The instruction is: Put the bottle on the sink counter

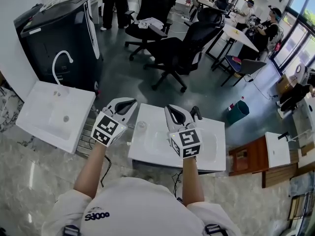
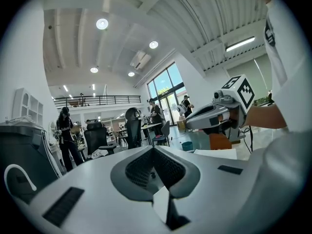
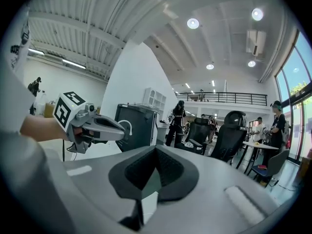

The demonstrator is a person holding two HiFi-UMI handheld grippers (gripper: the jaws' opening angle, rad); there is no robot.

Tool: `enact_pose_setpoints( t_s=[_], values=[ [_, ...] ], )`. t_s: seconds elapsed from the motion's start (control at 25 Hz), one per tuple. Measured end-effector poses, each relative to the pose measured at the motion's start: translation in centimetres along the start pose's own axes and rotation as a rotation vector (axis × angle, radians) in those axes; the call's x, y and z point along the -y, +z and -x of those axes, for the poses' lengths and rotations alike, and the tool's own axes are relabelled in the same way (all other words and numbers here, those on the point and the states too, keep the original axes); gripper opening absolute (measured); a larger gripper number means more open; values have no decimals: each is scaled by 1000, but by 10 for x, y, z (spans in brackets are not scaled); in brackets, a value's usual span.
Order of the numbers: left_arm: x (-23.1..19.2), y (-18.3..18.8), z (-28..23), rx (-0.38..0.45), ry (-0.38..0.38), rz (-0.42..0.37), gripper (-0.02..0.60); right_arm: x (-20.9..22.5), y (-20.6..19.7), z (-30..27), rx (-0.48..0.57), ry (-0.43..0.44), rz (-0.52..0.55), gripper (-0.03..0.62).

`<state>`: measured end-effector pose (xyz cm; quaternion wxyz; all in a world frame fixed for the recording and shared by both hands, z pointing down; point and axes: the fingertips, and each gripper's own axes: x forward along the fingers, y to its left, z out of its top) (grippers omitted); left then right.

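In the head view both grippers are held side by side over a white sink counter [image 1: 216, 149] with a black faucet [image 1: 196, 113]. A small clear object that may be the bottle [image 1: 141, 127] stands on the counter's left part, between the two grippers. My left gripper [image 1: 131, 102] is shut with nothing in it, just left of that object. My right gripper [image 1: 170, 110] is shut and empty too, over the basin. Both gripper views point out level across the room. The left gripper view shows shut jaws and the right gripper [image 2: 214, 113]. The right gripper view shows the left gripper [image 3: 100, 126].
A second white sink [image 1: 39, 127] with a white faucet [image 1: 61, 63] stands at the left, before a black cabinet [image 1: 59, 33]. Black office chairs [image 1: 177, 53] and a teal bin [image 1: 237, 112] stand beyond the counter. People work at desks at the back right.
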<state>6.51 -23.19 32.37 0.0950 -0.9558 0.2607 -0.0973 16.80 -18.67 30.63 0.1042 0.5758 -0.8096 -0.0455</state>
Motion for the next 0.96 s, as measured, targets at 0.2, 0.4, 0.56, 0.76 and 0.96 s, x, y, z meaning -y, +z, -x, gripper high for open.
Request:
enact_pose_setpoints(
  t_s=[0.2,0.4,0.56,0.76,0.96],
  values=[
    [1,5,0,9,3,-3,5,6,2,2,9,-5,-14,8],
    [2,4,2,6,4,1,5,9,3,3,15,-9,-28,8],
    [3,7,3,7,7,3,5,9,4,4,18,-5,-30,8],
    [3,8,5,13,4,0,5,5,4,3,16,-1,-29,8],
    [3,9,6,16,5,1,5,5,6,3,20,2,-26,8]
  ],
)
